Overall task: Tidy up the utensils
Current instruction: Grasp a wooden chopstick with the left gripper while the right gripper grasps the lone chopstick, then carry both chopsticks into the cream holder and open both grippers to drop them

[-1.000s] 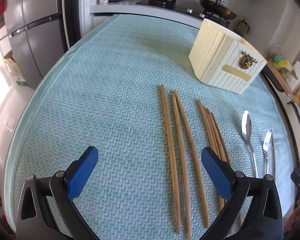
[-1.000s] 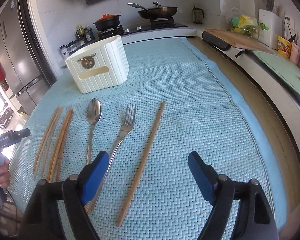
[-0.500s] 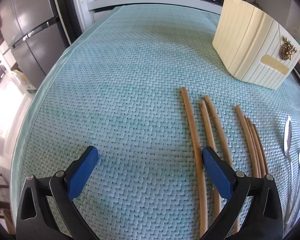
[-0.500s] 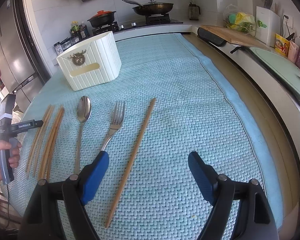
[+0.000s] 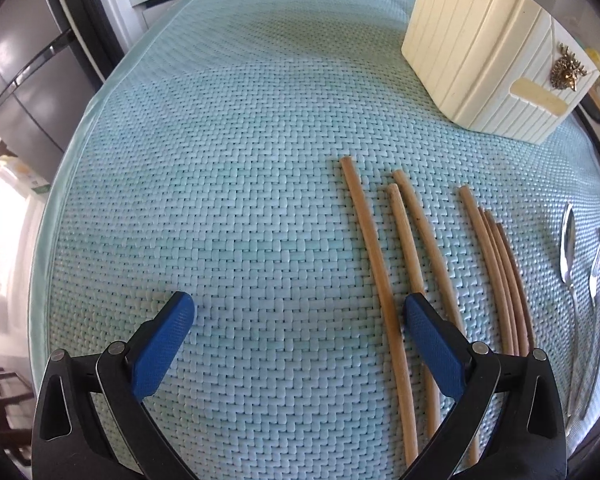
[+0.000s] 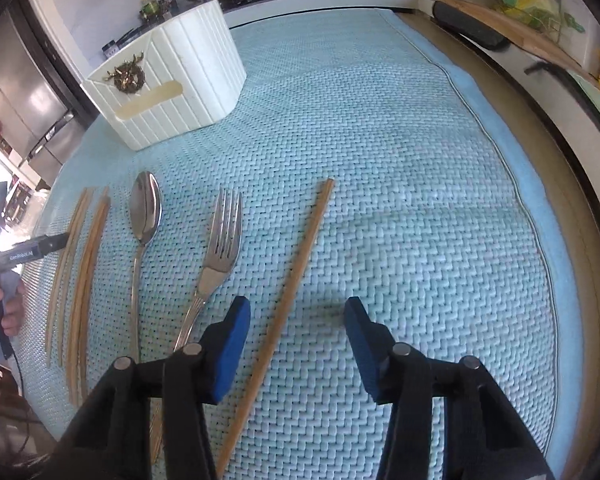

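From the left wrist, the left gripper [image 5: 298, 310] hangs over the woven pale-teal table mat [image 5: 228, 184] with its blue-padded fingers wide apart and only one light wooden chopstick [image 5: 374, 268] lying between them, untouched. Two more chopsticks and a tight bundle of chopsticks [image 5: 500, 276] lie to its right, then a steel spoon [image 5: 567, 248] and fork [image 5: 596, 276], with the cream ribbed utensil box [image 5: 484, 48] standing beyond. From the right wrist, the right gripper [image 6: 296, 312] straddles a single brown wooden chopstick [image 6: 296, 280] lying flat on the mat; its jaws are closing, the pads not yet touching it. The fork [image 6: 220, 248] lies just left, then the spoon [image 6: 144, 216].
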`<state>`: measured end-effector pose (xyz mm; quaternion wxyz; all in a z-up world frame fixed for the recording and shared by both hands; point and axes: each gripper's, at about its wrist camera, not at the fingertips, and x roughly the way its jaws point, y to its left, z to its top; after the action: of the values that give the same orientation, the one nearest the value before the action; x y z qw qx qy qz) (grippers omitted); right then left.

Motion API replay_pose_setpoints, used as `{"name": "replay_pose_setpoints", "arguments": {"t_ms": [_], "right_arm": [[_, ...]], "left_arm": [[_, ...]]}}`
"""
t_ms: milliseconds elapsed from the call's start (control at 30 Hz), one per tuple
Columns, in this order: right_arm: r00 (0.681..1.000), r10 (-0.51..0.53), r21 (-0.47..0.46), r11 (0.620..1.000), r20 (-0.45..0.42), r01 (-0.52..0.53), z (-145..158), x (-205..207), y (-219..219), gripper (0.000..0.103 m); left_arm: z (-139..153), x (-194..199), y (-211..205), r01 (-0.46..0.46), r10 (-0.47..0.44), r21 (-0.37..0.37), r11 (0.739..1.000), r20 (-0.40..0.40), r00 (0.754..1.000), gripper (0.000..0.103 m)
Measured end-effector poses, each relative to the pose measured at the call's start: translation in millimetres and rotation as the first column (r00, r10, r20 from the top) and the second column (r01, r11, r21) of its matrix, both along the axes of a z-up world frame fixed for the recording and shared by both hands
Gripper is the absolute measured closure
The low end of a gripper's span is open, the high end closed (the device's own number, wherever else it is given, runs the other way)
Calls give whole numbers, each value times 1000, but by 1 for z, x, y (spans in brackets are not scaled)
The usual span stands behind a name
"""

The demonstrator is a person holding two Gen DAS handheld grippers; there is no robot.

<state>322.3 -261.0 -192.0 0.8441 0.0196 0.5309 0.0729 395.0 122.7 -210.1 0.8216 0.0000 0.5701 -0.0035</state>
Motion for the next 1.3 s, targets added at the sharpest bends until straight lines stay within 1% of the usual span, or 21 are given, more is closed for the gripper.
{"name": "replay_pose_setpoints", "arguments": {"t_ms": [100, 133, 167, 200, 233, 267, 300, 333, 367, 400, 533, 567, 600, 700, 800, 867, 900, 1033, 1100, 1200, 1300], "right_arm": [[999, 16, -57, 998, -34, -17, 1, 25, 11, 71], [999, 17, -65, 998, -50, -20, 1, 33, 14, 76], [998, 10, -72, 997, -67, -15, 1, 39, 15, 83], [997, 9, -69, 997, -81, -14, 1, 45, 15, 90], [995, 7, -71, 997, -95, -14, 1, 50, 16, 92], [994, 3, -67, 998, -105, -10, 1, 54, 15, 94], [994, 2, -65, 998, -112, -9, 1, 57, 15, 96], [994, -3, -64, 998, -114, -4, 1, 60, 15, 97], [994, -8, -60, 998, -113, 2, 1, 62, 14, 97], [994, -10, -60, 998, -110, 4, 2, 65, 14, 97], [997, -16, -16, 1000, -81, 15, 4, 68, 10, 97], [998, -15, 14, 1000, -65, 16, 8, 65, 5, 97], [998, -18, 27, 999, -52, 19, 12, 50, -1, 97], [1000, -9, 82, 997, 16, 7, 33, 34, -8, 97], [995, 5, 121, 993, 95, -17, 63, 19, -13, 97], [989, 4, 146, 989, 149, -26, 86, 6, -15, 97], [983, 5, 158, 987, 183, -35, 97, -2, -19, 97], [954, 14, 181, 981, 299, -71, 142, -30, -13, 97], [937, 27, 171, 981, 349, -91, 159, -41, -8, 97], [910, 56, 148, 981, 410, -127, 169, -56, 0, 97], [887, 68, 156, 975, 457, -155, 178, -75, 4, 97]], "left_arm": [[1, 12, -2, 22, -22, 5, 1000, -23, 1000, 2], [3, 14, -3, 34, -33, 5, 999, -23, 999, 10], [6, 15, -5, 45, -45, -4, 999, -18, 999, 17], [10, 17, -8, 59, -59, 1, 998, -10, 998, 33], [12, 18, -10, 74, -75, -11, 997, -15, 997, 44], [14, 20, -13, 86, -86, -14, 996, -14, 996, 51], [16, 20, -18, 95, -95, -15, 995, -5, 995, 68], [17, 22, -19, 104, -104, -20, 994, 3, 995, 80], [17, 22, -22, 110, -110, -27, 994, 12, 994, 86], [17, 23, -23, 113, -112, -36, 993, 22, 993, 94], [19, 15, -30, 92, -87, -103, 990, 57, 995, 98], [20, 9, -32, 81, -73, -120, 990, 64, 995, 98], [20, 4, -23, 72, -61, -140, 988, 79, 995, 98], [39, -12, -19, 65, -40, -172, 983, 148, 988, 99], [67, -28, -13, 68, -22, -204, 977, 220, 975, 99], [89, -47, -10, 80, -14, -235, 969, 270, 963, 99], [102, -66, -16, 89, -12, -246, 965, 298, 954, 99], [149, -94, -15, 127, -6, -269, 955, 408, 913, 99], [166, -102, -16, 141, 1, -280, 950, 450, 893, 99], [186, -109, -14, 155, 8, -290, 944, 492, 871, 99], [195, -115, -19, 168, 0, -275, 947, 523, 852, 99]]}}
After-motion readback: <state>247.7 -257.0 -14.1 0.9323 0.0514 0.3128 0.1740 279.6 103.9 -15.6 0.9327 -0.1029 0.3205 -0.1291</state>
